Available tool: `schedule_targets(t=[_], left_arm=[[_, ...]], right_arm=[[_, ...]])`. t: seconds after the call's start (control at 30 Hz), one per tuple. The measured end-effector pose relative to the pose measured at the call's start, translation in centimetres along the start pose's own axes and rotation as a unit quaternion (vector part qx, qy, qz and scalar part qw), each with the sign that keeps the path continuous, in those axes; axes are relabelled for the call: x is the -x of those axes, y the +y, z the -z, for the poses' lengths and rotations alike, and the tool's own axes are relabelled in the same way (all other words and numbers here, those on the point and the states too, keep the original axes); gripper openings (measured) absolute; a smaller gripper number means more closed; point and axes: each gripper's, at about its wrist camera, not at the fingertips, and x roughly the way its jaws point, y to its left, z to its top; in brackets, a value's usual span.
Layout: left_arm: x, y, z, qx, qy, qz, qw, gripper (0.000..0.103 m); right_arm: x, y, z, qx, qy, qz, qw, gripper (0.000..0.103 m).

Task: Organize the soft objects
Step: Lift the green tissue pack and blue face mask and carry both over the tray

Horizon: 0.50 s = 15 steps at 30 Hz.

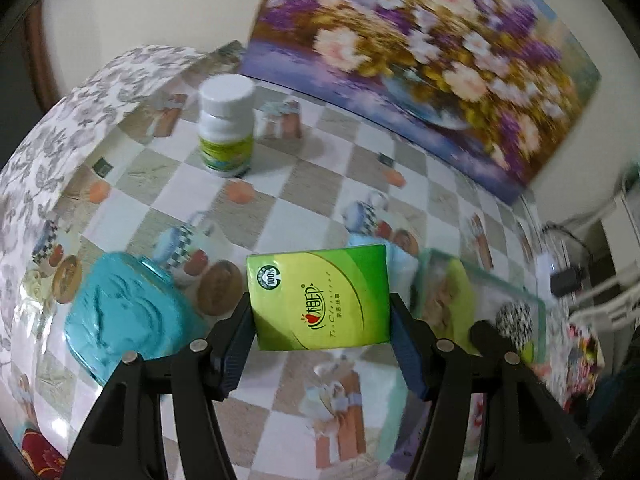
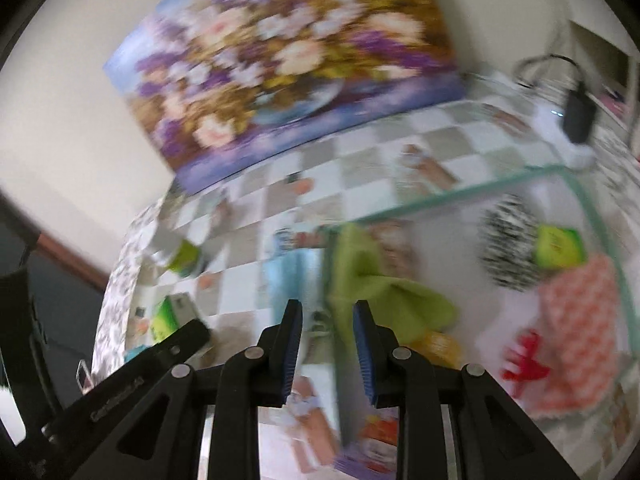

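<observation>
Chinese characters, "100%" and "Tea Classical" mark the glossy green tissue packet (image 1: 320, 298), a soft flat rectangle pinched between the left gripper (image 1: 322, 326) pads above the checked oilcloth table (image 1: 320, 184). Beside it stands a clear glass box (image 2: 460, 190) holding a crumpled green cloth (image 2: 384, 296). The right gripper (image 2: 328, 322) is narrowly parted, holding nothing.

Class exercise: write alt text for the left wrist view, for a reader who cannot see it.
The left gripper clamps a green tissue packet above a checked tablecloth. A white pill bottle with a green label stands beyond it, a teal plastic lid lies to the left, and a flower painting leans against the wall.
</observation>
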Motion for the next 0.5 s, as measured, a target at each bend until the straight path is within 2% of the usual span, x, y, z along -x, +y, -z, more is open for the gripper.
schedule_targets(t=[0.1,0.2,0.5], left_arm=[[0.0,1.0,-1.3,0.010,-0.011,-0.009,0.9999,0.065],[-0.1,1.7,-2.1,0.018,-0.015,-0.012,0.9996,0.065],[-0.9,4.1,-3.0,0.058,0.005,-0.011,0.9983,0.065]], right_arm=[[-1.8,1.6,0.0,0.028,0.020,-0.010,0.999,0.031],[-4.1,3.1,0.2,0.056,0.042,0.001,0.998,0.042],[-8.9,5.1,0.2,0.098,0.083,0.034,0.991,0.042]])
